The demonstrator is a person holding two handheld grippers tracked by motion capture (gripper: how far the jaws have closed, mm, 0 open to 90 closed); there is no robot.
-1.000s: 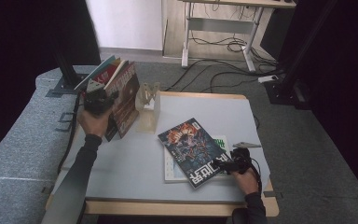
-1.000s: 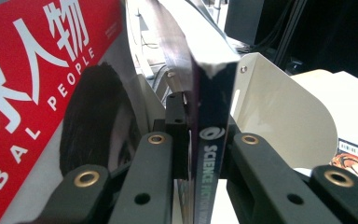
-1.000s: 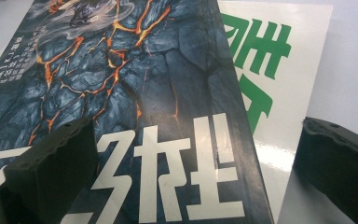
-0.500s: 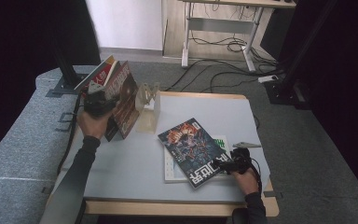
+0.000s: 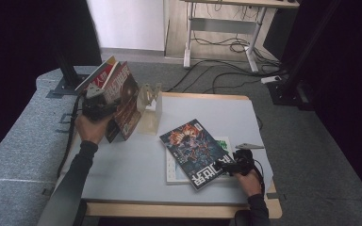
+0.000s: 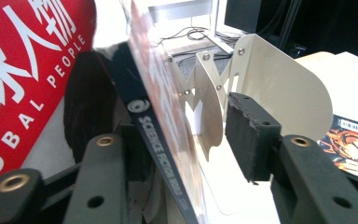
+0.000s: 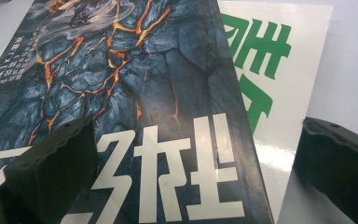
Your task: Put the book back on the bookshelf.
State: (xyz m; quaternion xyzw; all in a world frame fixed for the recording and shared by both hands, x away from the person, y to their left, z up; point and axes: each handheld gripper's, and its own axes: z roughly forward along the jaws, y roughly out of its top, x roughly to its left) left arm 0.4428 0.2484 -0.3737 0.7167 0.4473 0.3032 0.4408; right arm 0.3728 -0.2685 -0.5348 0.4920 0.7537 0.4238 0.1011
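Left gripper (image 5: pixel 96 107) sits at the rear left of the table (image 5: pixel 122 165), up against a standing magazine with a dark spine (image 6: pixel 165 154) that leans among other upright ones, including a red-covered magazine (image 6: pixel 23 60) just behind it. In the left gripper view the dark spine runs between the two black jaws; the jaws have just been opening, and the right pad (image 6: pixel 247 137) stands clear of the cover with a gap showing, so the grip is released though the magazine is between the jaws. The left pad is hidden behind the magazine, contact there cannot be told. Just beyond the standing magazines is a pale metal bookend (image 6: pixel 270 88), upright, its perforated plate near the magazine's face. Right gripper (image 5: pixel 235 165) rests low at the front right of the table, at the lower edge of a lava-pattern magazine (image 5: pixel 195 150) lying flat and askew on top of a white magazine with green lettering (image 7: pixel 270 70). In the right gripper view the jaws are spread wide, one pad (image 7: pixel 56 163) over the dark cover, the other off to the side past the white magazine's edge; nothing is pinched. A grey three-cornered plate (image 5: pixel 249 146) lies on the table just behind the right hand.
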